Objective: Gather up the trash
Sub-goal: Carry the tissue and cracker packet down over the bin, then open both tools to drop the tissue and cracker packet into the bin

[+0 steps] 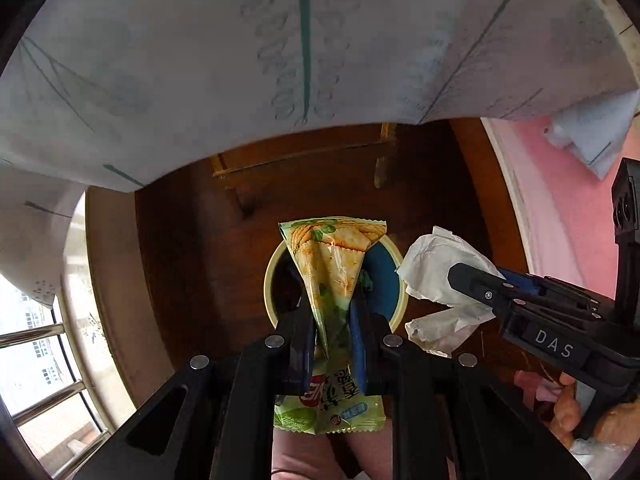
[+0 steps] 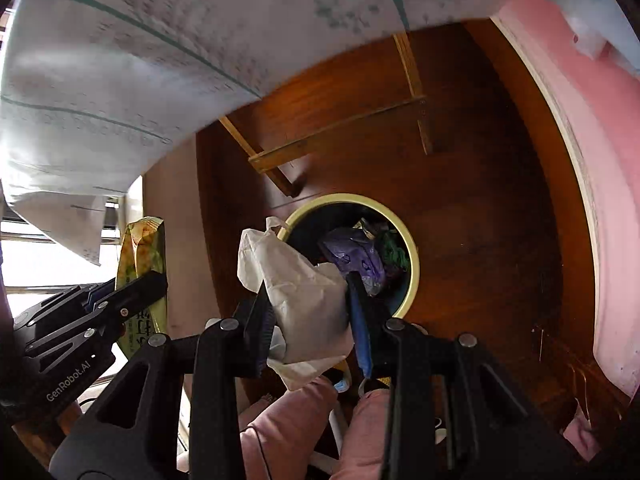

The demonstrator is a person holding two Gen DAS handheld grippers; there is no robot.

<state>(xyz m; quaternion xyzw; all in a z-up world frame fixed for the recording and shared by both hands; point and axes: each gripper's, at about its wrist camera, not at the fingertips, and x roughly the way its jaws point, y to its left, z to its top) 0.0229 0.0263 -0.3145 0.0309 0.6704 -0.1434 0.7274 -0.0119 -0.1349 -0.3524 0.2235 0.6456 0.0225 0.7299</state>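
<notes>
My left gripper (image 1: pixel 332 304) is shut on a green cracker wrapper (image 1: pixel 334 264), which hangs right above the round bin (image 1: pixel 394 252) with a pale yellow rim on the wooden floor. My right gripper (image 2: pixel 308 284) is shut on a crumpled white tissue (image 2: pixel 296 280), held over the near left rim of the same bin (image 2: pixel 414 264). Inside the bin lie a purple bag (image 2: pixel 354 258) and other dark scraps. The left wrist view also shows the right gripper (image 1: pixel 456 276) with the tissue (image 1: pixel 436 268) beside the bin. The wrapper (image 2: pixel 142 256) shows at the left of the right wrist view.
A white patterned tablecloth (image 1: pixel 240 60) hangs over the top of both views. Yellow wooden table legs (image 2: pixel 304 148) stand on the brown floor beyond the bin. A pink surface (image 2: pixel 600 160) borders the right. A railing and window (image 1: pixel 40 360) lie at the left. The person's pink-clad knees (image 2: pixel 296 420) are below.
</notes>
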